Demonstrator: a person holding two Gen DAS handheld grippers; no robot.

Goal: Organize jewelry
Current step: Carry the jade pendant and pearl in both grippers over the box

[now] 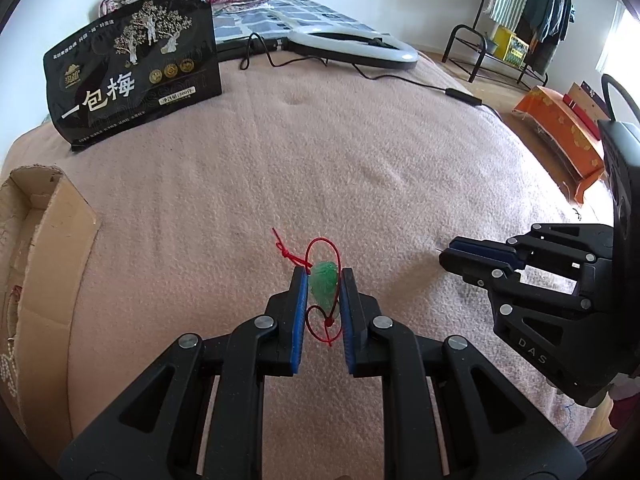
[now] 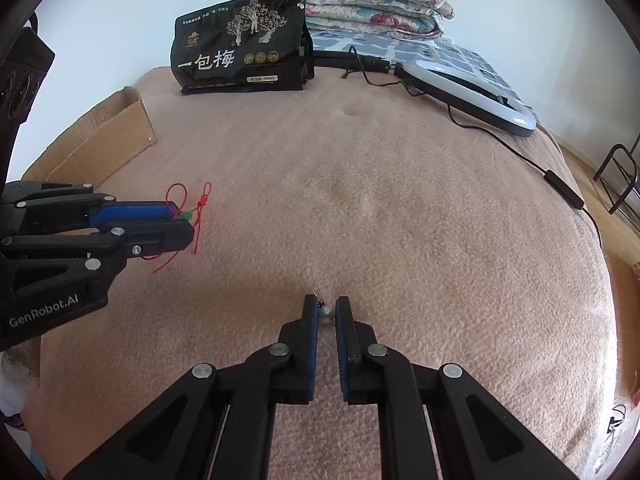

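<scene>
My left gripper [image 1: 325, 276] is shut on a green pendant [image 1: 324, 285] strung on a red cord [image 1: 320, 250], over the pink blanket. From the right wrist view the left gripper [image 2: 182, 224] sits at the left, cord [image 2: 200, 204] dangling from its tip. My right gripper [image 2: 326, 304] is shut on a small silver bead earring [image 2: 326, 312] with a thin pin, just above the blanket. In the left wrist view the right gripper [image 1: 446, 256] reaches in from the right.
An open cardboard box [image 1: 44, 216] lies at the left edge, also in the right wrist view [image 2: 104, 136]. A black snack bag [image 2: 244, 44] stands at the back. A ring light [image 2: 468, 92] with its cable lies at the back right. Folded quilts [image 2: 368, 0] are behind.
</scene>
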